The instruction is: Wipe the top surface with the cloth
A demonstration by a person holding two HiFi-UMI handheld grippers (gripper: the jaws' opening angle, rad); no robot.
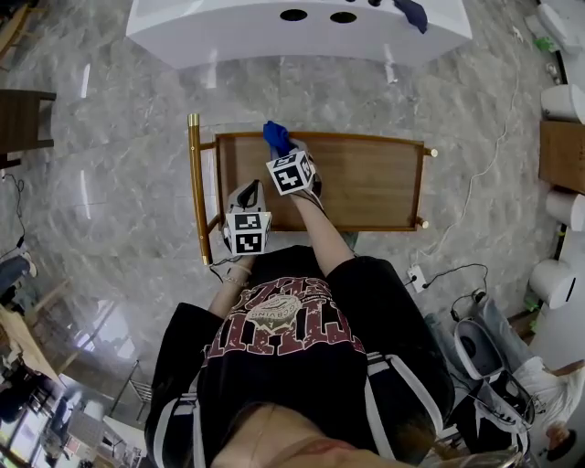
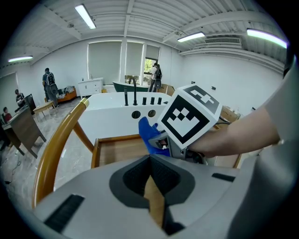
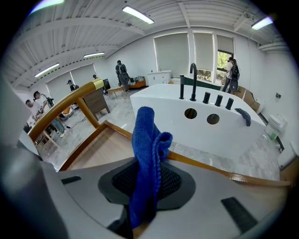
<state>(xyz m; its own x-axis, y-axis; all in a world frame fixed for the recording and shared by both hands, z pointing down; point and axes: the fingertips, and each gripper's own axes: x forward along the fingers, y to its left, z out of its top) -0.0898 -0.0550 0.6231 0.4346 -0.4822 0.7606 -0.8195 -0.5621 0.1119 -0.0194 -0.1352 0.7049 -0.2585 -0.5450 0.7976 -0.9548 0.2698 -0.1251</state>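
right claw [image 3: 147, 189] is clamped on the cloth [image 3: 148, 140]. the blue cloth sticks up out of the jaws and flops over on itself at the tip. from the head view, that claw [image 1: 281, 153] sits over the far left part of the cart's wooden top [image 1: 366, 183], and the cloth [image 1: 276, 137] is right at the far rail. can't tell if the cloth is actually touching the wood or just above it.

left claw [image 2: 150, 161] is closed up with nothing in it. the pads meet at the tip, and i only see a sliver of the wood through the gap behind them. it hangs over the near left corner of the cart [image 1: 245, 194], just beside the gold handle [image 1: 194, 183] that runs down the left side. in its own view, the right claw's marker cube and a bit of cloth [image 2: 149, 135] are just ahead of it, so the two claws are close together but apart.

past the cart there's a big white tub [image 3: 219, 126] with a black faucet [image 3: 193, 81] on its deck. something dark blue lies on the tub's rim [image 1: 411, 14], well away from me.
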